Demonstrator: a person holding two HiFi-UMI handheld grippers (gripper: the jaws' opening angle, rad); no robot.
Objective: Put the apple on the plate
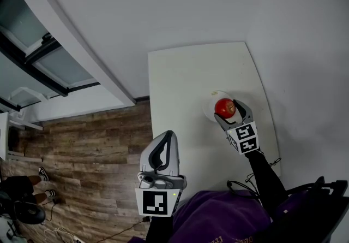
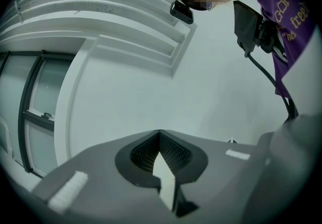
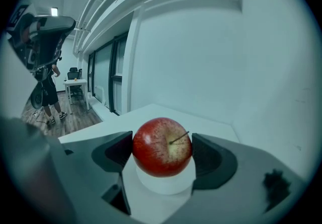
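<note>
Right gripper view shows the right gripper (image 3: 162, 153) pinching a glossy red apple (image 3: 161, 142) with a yellowish patch around its thin stem. One dark jaw pad presses on each side of the fruit. Directly beneath the apple sits a small round white plate (image 3: 163, 183), its rim showing below the fruit. Whether the apple already rests on the plate or hangs just above it cannot be told. Under gripper and plate lies a white table (image 3: 151, 115), which runs on ahead of the jaws to a pale wall (image 3: 201, 57).

Head view has the right gripper (image 1: 229, 112) reaching out over the white table (image 1: 185, 72), the apple (image 1: 224, 107) between its jaws and the plate (image 1: 211, 101) peeking out on the far side.

Well apart from it, nearer the person and at the table's edge, the left gripper (image 1: 166, 141) is held up over a brown wood-plank floor (image 1: 82, 149). Left gripper view shows the left gripper (image 2: 160, 137) with its jaws pressed together on nothing, pointing at bare wall.
</note>
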